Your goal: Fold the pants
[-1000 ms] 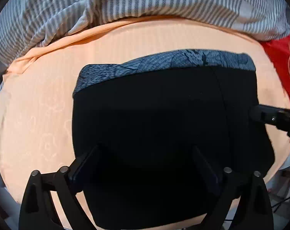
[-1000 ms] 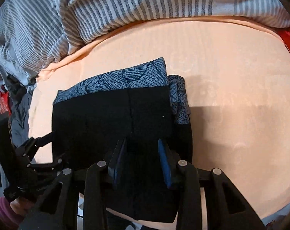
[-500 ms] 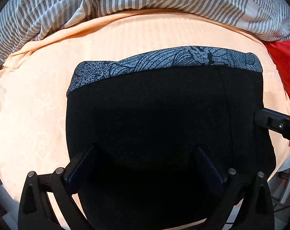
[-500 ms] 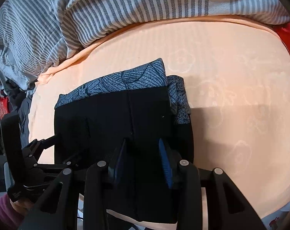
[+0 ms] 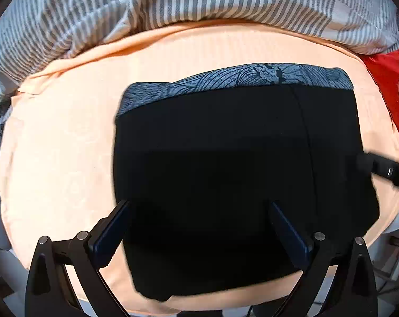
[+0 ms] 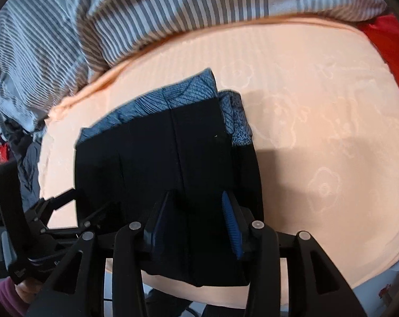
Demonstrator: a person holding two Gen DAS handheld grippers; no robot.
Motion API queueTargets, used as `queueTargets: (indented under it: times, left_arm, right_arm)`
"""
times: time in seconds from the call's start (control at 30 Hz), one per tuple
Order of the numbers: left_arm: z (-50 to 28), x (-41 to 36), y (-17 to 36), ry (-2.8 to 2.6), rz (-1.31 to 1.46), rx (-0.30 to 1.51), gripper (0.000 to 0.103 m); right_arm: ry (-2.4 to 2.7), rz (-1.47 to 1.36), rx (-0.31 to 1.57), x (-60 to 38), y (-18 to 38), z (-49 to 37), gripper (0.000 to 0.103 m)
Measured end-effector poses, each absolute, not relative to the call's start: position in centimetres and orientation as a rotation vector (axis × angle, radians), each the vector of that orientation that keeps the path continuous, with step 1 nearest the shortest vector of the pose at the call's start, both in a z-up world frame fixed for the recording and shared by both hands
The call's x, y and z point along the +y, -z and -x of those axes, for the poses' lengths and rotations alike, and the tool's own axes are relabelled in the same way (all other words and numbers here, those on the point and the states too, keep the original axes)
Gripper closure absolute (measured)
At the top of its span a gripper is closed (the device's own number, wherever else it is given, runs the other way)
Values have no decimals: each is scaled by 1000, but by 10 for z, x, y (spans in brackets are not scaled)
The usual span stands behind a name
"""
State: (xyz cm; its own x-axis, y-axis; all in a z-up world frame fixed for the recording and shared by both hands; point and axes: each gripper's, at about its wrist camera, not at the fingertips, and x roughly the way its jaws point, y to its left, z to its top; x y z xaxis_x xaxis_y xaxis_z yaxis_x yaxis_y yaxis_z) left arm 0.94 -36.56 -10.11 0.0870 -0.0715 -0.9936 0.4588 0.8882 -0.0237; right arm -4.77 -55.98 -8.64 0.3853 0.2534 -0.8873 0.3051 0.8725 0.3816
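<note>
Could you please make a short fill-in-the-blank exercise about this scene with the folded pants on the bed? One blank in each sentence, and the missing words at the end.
1. The folded pants are mostly ____ in colour.
2. The pants lie on a ____-coloured sheet.
3. Behind the sheet lies a blanket with a ____ pattern.
4. The fingers of the left gripper stand wide ____.

Missing words: black; peach; striped; open

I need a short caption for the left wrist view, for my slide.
Open left tongs over folded black pants on a peach sheet.
</note>
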Motion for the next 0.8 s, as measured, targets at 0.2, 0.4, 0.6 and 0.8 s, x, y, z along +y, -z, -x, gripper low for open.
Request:
queueTargets:
  times: [0.2,0.4,0.6,0.8]
  left_arm:
    - [8,-341,85,387,-324,1436,1]
    - [18,-322,76,373,-300,1453,1]
    - [19,-311,74,366,-289,1458,1]
    - [14,-314,72,367,-284,1439,1]
  right_arm:
    - [115,-532,1075,-571,64,26,58]
    - [134,-504,1163,-574,84,-24,69]
    - [193,-610,1167,-598,96,-9,63]
    - [191,-460,1180,-572,66,42,26]
